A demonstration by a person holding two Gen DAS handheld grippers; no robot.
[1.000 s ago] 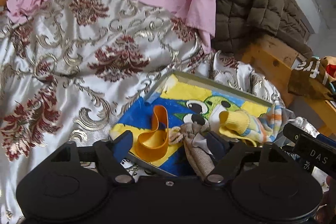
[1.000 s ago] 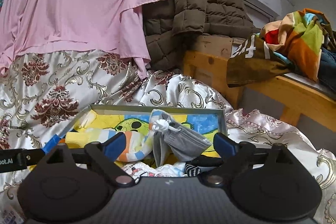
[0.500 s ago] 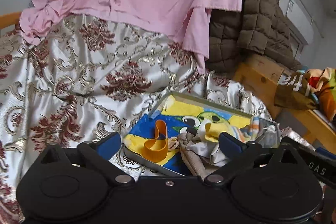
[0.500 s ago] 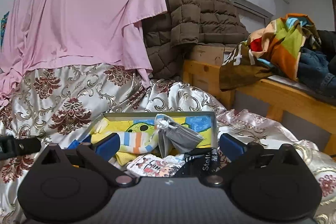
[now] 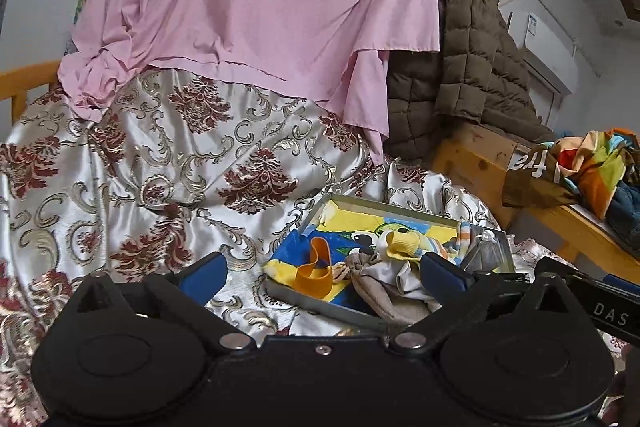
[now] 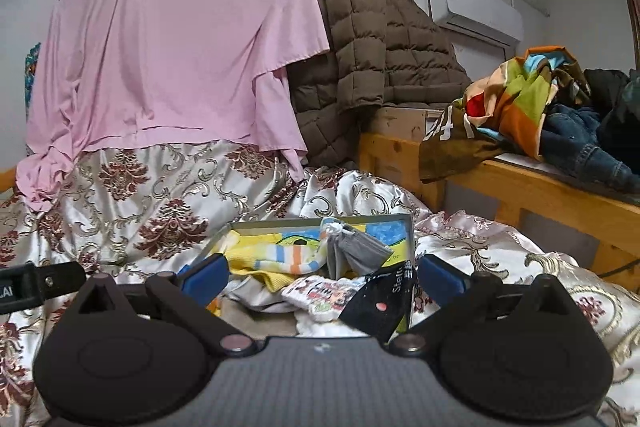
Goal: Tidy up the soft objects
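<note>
A metal tray (image 5: 360, 202) with a cartoon-print bottom lies on the patterned satin bedspread (image 5: 168, 163). It holds an orange band (image 5: 316, 269), a beige cloth pouch (image 5: 380, 291), a yellow striped sock (image 5: 404, 241) and a grey pouch (image 5: 486, 249). In the right wrist view the tray (image 6: 320, 223) also shows the striped sock (image 6: 280, 259), the grey pouch (image 6: 360, 251), a printed white sock (image 6: 324, 297) and a black sock (image 6: 384, 303). My left gripper (image 5: 322, 273) is open and empty, above the tray's near edge. My right gripper (image 6: 322, 273) is open and empty over the tray's near end.
A pink sheet (image 5: 260, 11) hangs behind the bed beside a brown quilted jacket (image 5: 472, 67). A wooden bed frame (image 6: 520, 187) at the right carries a pile of colourful clothes (image 6: 528, 99) and jeans (image 6: 580, 143). An air conditioner (image 6: 476, 11) hangs on the wall.
Both grippers have pulled back and up from the tray, so it looks smaller and lower. Both jaws have opened wider. The tray's items lie as before.
</note>
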